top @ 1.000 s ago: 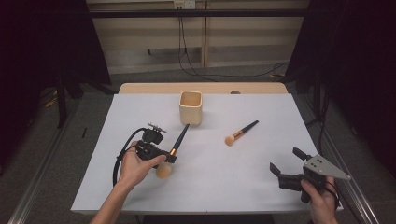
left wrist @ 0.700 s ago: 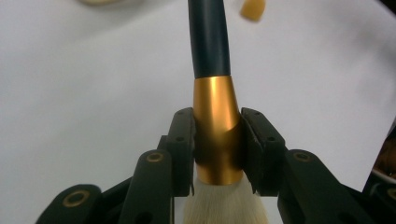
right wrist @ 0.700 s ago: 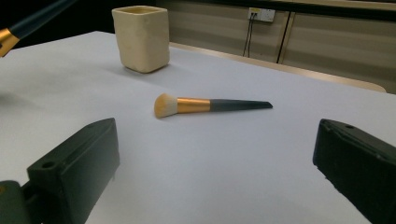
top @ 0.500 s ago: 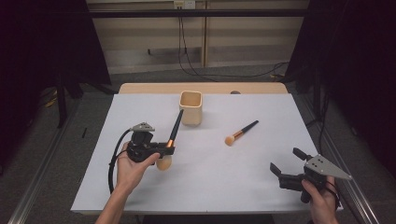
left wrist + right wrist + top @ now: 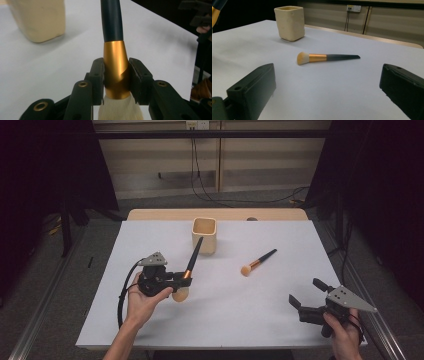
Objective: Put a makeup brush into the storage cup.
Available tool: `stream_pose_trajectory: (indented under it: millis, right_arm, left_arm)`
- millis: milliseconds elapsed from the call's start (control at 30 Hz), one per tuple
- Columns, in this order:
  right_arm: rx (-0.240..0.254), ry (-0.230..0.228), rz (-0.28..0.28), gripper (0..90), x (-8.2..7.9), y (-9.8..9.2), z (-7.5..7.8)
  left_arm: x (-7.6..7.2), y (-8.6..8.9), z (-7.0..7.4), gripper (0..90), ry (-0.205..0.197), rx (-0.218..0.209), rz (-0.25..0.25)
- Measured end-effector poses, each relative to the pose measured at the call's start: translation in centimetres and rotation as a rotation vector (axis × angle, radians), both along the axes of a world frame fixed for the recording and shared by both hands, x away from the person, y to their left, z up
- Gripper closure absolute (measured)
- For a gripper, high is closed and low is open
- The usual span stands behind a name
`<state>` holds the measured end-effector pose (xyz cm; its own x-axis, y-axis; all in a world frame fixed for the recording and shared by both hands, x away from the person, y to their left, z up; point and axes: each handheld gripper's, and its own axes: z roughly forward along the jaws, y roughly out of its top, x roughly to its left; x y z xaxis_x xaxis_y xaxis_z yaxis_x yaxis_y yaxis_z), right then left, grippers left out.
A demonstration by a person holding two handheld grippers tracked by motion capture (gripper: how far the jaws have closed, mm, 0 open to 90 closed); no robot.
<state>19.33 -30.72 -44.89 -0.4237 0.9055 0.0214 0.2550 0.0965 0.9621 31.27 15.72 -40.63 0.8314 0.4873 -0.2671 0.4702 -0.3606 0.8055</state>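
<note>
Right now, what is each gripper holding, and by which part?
Left gripper clamps a makeup brush by its gold ferrule, just above the bristles. Right gripper is open, holding nothing.

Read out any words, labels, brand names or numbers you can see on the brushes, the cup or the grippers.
No readable text anywhere.
Held brush: plain gold ferrule and dark handle, no print.
Brush on the table: no marking visible.
Cream cup: plain walls.
Left gripper and right gripper: bare black jaws, no label.
Wall socket: too small to tell.
</note>
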Motion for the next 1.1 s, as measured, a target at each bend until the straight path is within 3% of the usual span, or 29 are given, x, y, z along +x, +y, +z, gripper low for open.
stream_pose_trajectory:
  millis: [233, 333, 433, 833, 1000, 1100]
  right_arm:
    - [0.009, -0.012, 0.016, 0.9, 0.0, 0.2, 0.3]
    - [0.045, -0.023, 0.056, 0.2, 0.1, 0.8, 0.9]
    - [0.040, -0.037, 0.073, 0.2, 0.3, 1.1, 1.2]
    - [0.025, -0.043, 0.268, 1.2, 2.4, 4.8, 2.6]
    - [0.017, -0.027, 0.316, 0.5, 3.6, 5.9, 2.7]
    - [0.011, -0.013, 0.342, 0.0, 4.4, 6.8, 2.6]
  left_arm:
    - [-0.1, -1.1, 0.7, 66.5, -0.028, -0.013, -0.064]
    - [-0.2, -1.7, 1.2, 66.5, -0.037, -0.012, -0.092]
    - [-0.3, -2.5, 1.5, 66.5, -0.040, -0.003, -0.124]
    - [-1.5, -5.1, 2.2, 66.5, -0.030, 0.093, -0.263]
    - [-1.4, -5.4, 2.4, 66.5, -0.024, 0.099, -0.277]
    - [-1.4, -5.6, 2.7, 66.5, -0.028, 0.136, -0.298]
